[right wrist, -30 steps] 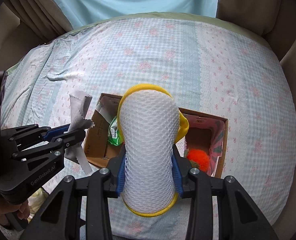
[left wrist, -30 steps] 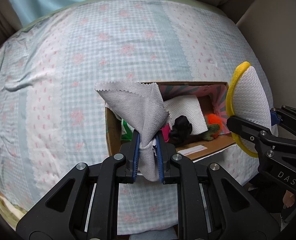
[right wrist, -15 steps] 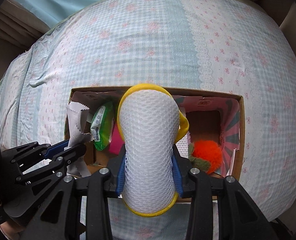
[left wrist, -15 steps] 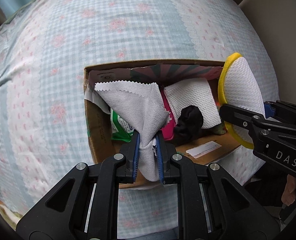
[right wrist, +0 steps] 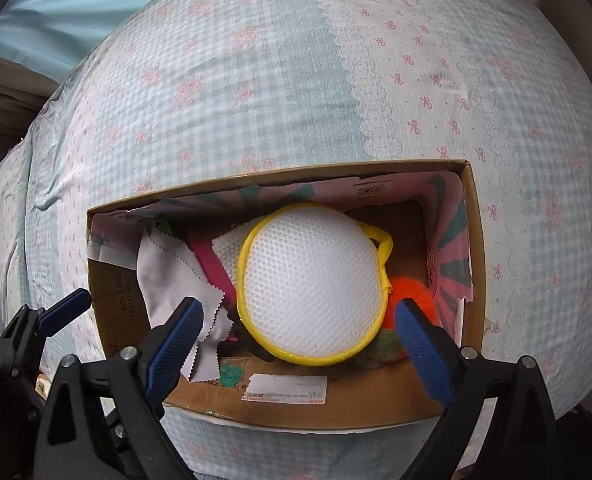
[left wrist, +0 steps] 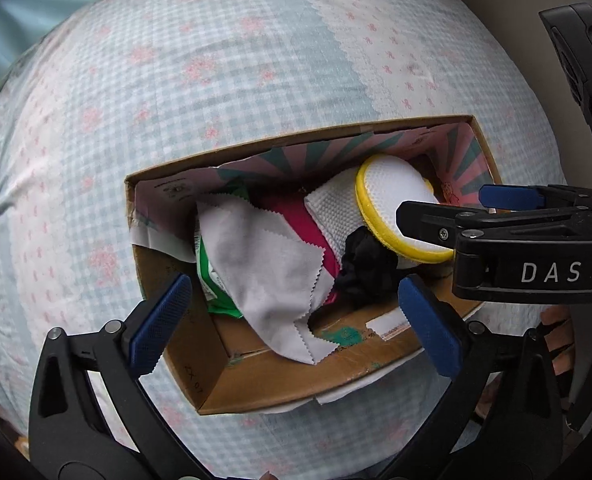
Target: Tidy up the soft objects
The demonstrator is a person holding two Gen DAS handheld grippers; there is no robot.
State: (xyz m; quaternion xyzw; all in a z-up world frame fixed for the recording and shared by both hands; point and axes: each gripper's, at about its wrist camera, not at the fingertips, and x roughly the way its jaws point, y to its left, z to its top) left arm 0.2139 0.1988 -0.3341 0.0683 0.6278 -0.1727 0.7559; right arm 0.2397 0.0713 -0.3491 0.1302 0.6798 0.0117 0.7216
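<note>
A cardboard box (left wrist: pixel 199 360) sits on a bed covered by a checked, flower-print sheet (left wrist: pixel 215 60), with 2 hand-held grippers poised over its near edge. The left wrist view shows the grey cloth (left wrist: pixel 271 276) draped over a green packet (left wrist: pixel 211 280) at the box's left end, its zigzag edge lying down the inside of the front wall, beside a crumpled black item (left wrist: pixel 366 268) and a magenta fabric (left wrist: pixel 296 216); it also catches the right gripper (left wrist: pixel 440 210) from the side, its dark finger crossing in front of the yellow-rimmed white mesh pouch (left wrist: pixel 392 188). The right wrist view shows what that angle hides: an orange fluffy toy (right wrist: pixel 408 292) tucked behind the pouch (right wrist: pixel 312 280) at the box's right end, and a white label (right wrist: pixel 283 388) on the inside of the front wall. There the pouch rests inside the box (right wrist: pixel 336 408) on top of the other things, leaning against a white textured cloth (right wrist: pixel 227 248). The left gripper (left wrist: pixel 296 324) stands with its blue pads spread wide, holding nothing, the grey cloth lying free between and beyond them. The right gripper's (right wrist: pixel 296 340) jaws are likewise wide apart, either side of the pouch without clamping it; whether the pads brush its rim cannot be told.
</note>
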